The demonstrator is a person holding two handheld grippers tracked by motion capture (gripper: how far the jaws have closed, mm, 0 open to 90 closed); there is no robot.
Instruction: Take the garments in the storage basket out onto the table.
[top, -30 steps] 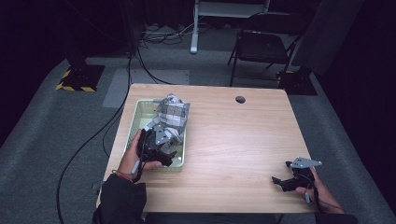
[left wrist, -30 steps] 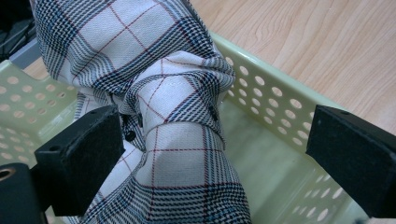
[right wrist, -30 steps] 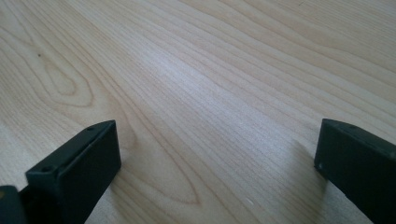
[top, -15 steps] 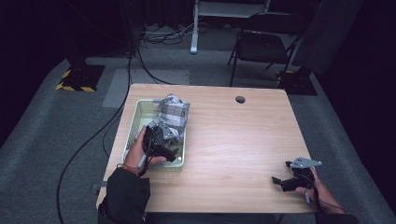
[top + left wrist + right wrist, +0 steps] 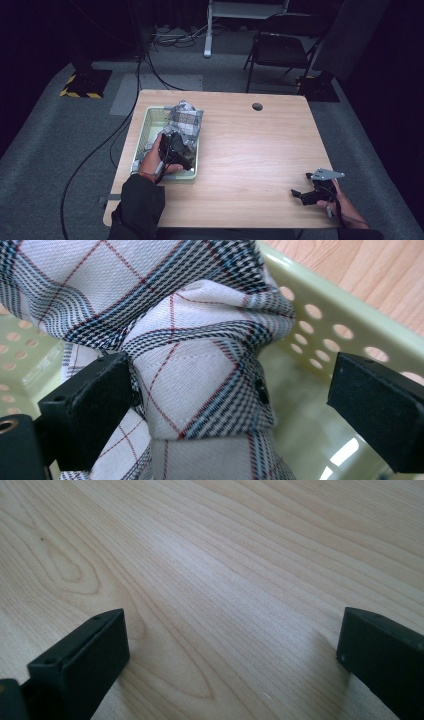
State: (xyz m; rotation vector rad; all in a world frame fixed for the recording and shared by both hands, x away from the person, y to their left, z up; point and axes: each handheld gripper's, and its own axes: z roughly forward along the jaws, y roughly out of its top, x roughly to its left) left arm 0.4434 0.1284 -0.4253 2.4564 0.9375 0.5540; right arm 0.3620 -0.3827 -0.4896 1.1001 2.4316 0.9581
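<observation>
Soft, limp plaid cloth [image 5: 200, 385]; left hand-held gripper [image 5: 225, 395] spread around bunched fold in basket [image 5: 320, 325]. Pinch there.

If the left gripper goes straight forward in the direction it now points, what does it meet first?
Most likely the plaid cloth: a bunched fold of it lies between the open fingers of the left gripper. Behind it comes the perforated wall of the green basket.
</observation>
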